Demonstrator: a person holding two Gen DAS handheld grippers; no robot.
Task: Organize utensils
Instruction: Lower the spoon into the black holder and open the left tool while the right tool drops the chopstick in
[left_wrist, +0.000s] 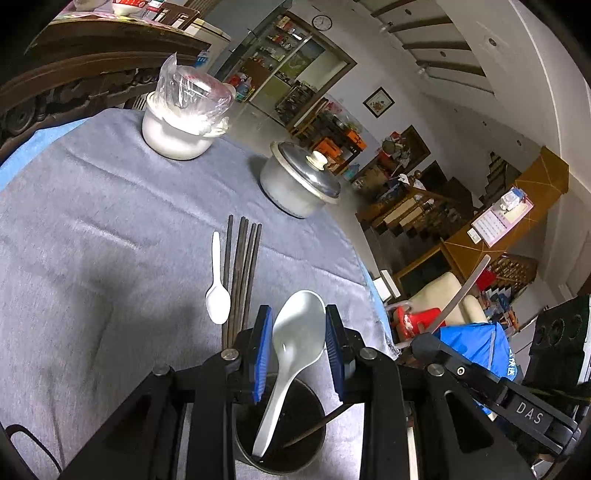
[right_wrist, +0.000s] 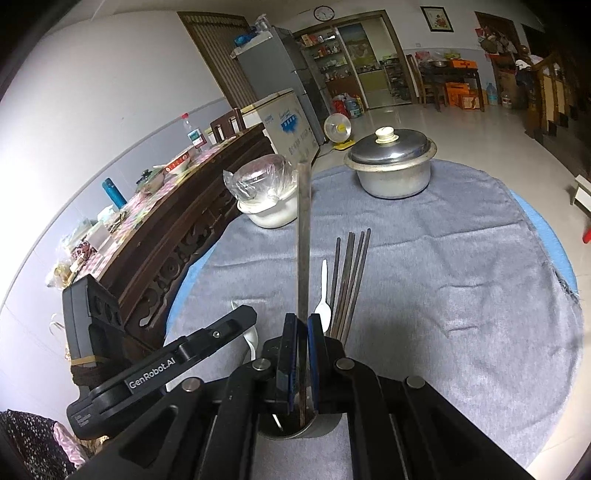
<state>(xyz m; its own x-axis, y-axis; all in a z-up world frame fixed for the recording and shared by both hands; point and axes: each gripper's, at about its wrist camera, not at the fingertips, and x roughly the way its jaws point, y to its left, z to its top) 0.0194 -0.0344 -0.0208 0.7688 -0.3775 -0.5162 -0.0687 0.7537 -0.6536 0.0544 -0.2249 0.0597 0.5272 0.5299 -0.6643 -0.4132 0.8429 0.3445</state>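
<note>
Meanwhile the left gripper (left_wrist: 299, 343) clasped a white soup spoon (left_wrist: 295, 332) standing in the dark holder cup (left_wrist: 280, 443), while the right gripper (right_wrist: 303, 354) pinched one chopstick (right_wrist: 303, 240) upright over it, near the table's (right_wrist: 461, 295) front edge.

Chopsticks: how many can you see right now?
5: four chopsticks lie side by side on the cloth; one chopstick is clamped in the right gripper, tip in the cup. Others may hide inside.

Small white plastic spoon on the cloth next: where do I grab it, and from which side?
Grip the small white plastic spoon on its thin handle, coming from above. It lies flat, and the chopsticks crowd its bowl, while the handle's far end is clear.
</note>
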